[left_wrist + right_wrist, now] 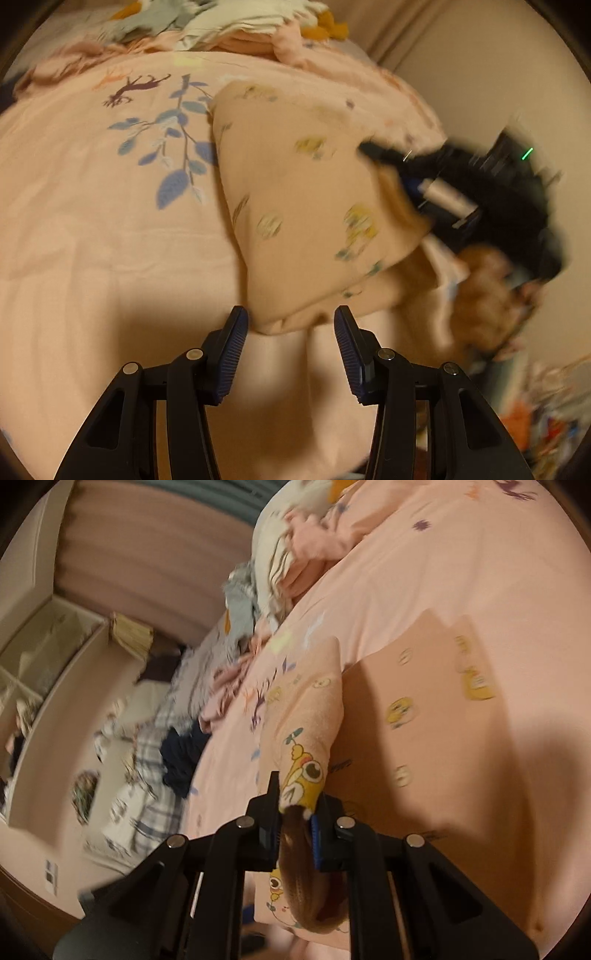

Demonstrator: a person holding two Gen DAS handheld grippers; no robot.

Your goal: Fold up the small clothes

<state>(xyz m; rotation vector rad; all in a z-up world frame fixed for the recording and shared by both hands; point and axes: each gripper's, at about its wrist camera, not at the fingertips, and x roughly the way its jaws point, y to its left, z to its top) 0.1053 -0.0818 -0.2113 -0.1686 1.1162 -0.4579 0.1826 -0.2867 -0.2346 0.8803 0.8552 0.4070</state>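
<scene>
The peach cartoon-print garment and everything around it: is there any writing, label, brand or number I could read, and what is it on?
No text can be read anywhere.
Peach cartoon-print garment: dark marks that may be lettering beside the yellow figures, too blurred to read.
Pink bedsheet with blue leaf print: pictures only, no words.
White tag at the garment's edge: blurred, unreadable.
Small white sticker on the wall: too small to read.

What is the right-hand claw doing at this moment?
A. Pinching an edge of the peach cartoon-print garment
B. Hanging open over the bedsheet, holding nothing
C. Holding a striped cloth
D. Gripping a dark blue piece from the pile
A: in the right wrist view the right claw has its jaws closed on a fold of the peach cartoon-print garment, which lies on the pink bedsheet.
</scene>
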